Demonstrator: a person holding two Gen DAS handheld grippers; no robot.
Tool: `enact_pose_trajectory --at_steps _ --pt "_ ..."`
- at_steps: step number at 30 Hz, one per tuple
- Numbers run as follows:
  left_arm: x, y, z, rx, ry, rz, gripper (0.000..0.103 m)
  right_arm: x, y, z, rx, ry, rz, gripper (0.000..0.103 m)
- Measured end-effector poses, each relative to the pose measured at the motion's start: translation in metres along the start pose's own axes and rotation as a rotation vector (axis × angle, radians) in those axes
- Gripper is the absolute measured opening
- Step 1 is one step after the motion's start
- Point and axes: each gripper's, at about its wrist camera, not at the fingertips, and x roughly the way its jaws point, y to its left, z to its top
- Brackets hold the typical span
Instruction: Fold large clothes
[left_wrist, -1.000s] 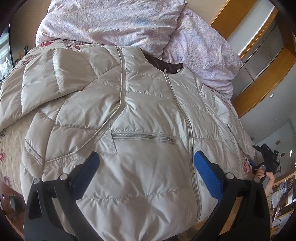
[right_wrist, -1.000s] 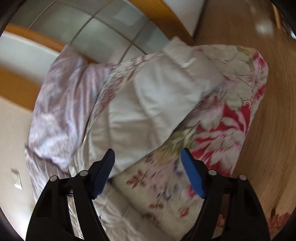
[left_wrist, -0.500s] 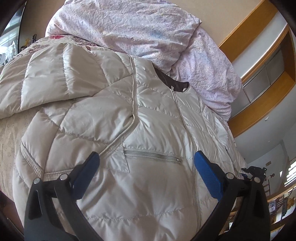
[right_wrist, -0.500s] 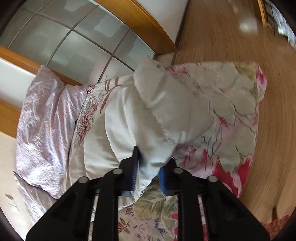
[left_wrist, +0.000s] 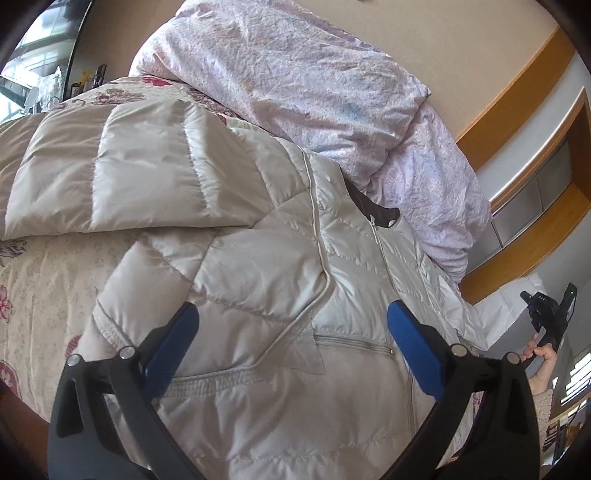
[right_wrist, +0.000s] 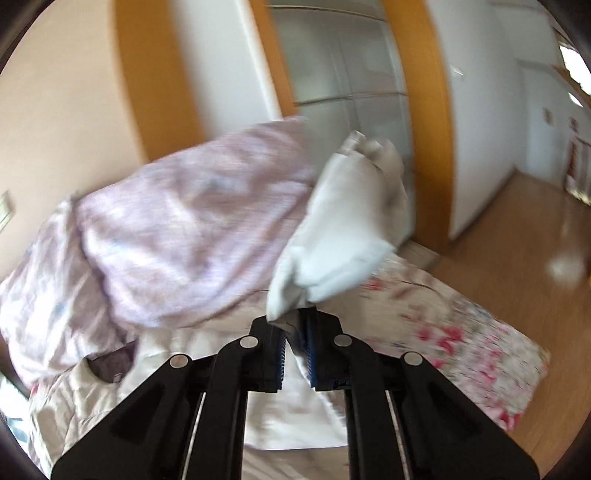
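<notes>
A cream quilted down jacket (left_wrist: 258, 266) lies front-up on the bed, zipped, its dark collar lining (left_wrist: 376, 210) toward the pillows. One sleeve (left_wrist: 110, 177) stretches out to the left. My left gripper (left_wrist: 291, 332) hangs open just above the jacket's lower front, near the zip pocket (left_wrist: 351, 343), with nothing between its fingers. My right gripper (right_wrist: 293, 325) is shut on the jacket's other sleeve (right_wrist: 343, 229) and holds it lifted above the bed; the cuff end sticks up past the fingers. In the left wrist view that gripper (left_wrist: 550, 314) shows at the far right in a person's hand.
Lilac pillows and bedding (left_wrist: 332, 81) are piled at the head of the bed. A floral bedspread (right_wrist: 461, 332) covers the mattress. A wooden-framed sliding door (right_wrist: 351, 74) and wood floor (right_wrist: 517, 236) lie beyond the bed's right side.
My right gripper closed on the sleeve at the bed's edge and lifted it up, rolling as it rose. My left gripper slid left and lower over the jacket, staying open.
</notes>
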Motion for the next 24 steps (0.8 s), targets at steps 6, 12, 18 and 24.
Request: enact_pose_trajectory --at_steps 6,12,18,24 --pt "-0.035 0.021 0.006 -0.015 -0.171 0.064 0.101 0.004 0.106 -0.016 -0.106 0.08 0.312 0.01" --pt "-0.058 0.053 0.011 -0.096 -0.226 0.108 0.101 0.031 0.189 -0.078 -0.238 0.271 0.478 0.01" --pt "-0.073 0.082 0.009 -0.148 -0.239 0.17 0.101 0.06 0.242 -0.169 -0.508 0.438 0.391 0.01" --pt "-0.084 0.102 0.008 -0.178 -0.272 0.225 0.101 0.029 0.266 -0.234 -0.928 0.339 0.244 0.022"
